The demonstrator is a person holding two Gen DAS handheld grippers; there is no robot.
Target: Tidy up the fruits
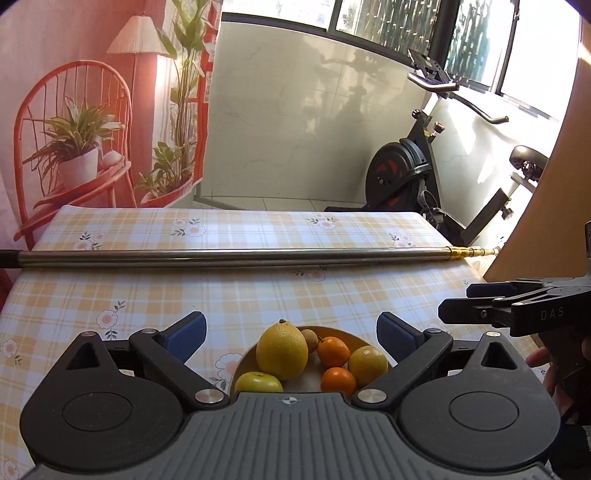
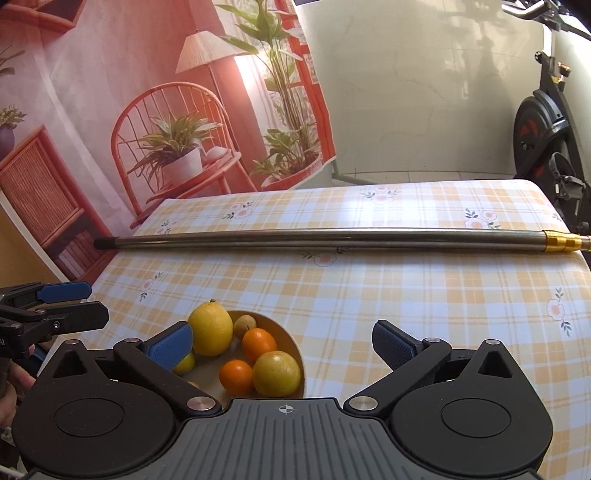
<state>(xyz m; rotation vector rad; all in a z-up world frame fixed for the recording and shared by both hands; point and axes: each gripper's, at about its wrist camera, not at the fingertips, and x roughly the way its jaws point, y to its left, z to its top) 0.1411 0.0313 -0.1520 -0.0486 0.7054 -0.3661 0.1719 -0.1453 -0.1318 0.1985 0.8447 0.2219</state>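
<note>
Strong daylight pours through the windows (image 1: 388,26) far beyond the left claw (image 1: 291,336), blowing out the panes to near white and leaving the white wall (image 1: 295,122) below them mottled with soft shadows, one shaped like the exercise bike (image 1: 417,173) standing off to the claw's right. The checked surface (image 2: 406,295) ahead of the right claw (image 2: 284,343) is evenly and brightly lit, a paler sunlit patch at its far edge. The metal pole (image 2: 332,238) lying across it carries a thin glare line. Both views are sharp, but fisheye distortion bows the pole and surface edges, with dark vignetting in the upper corners.
</note>
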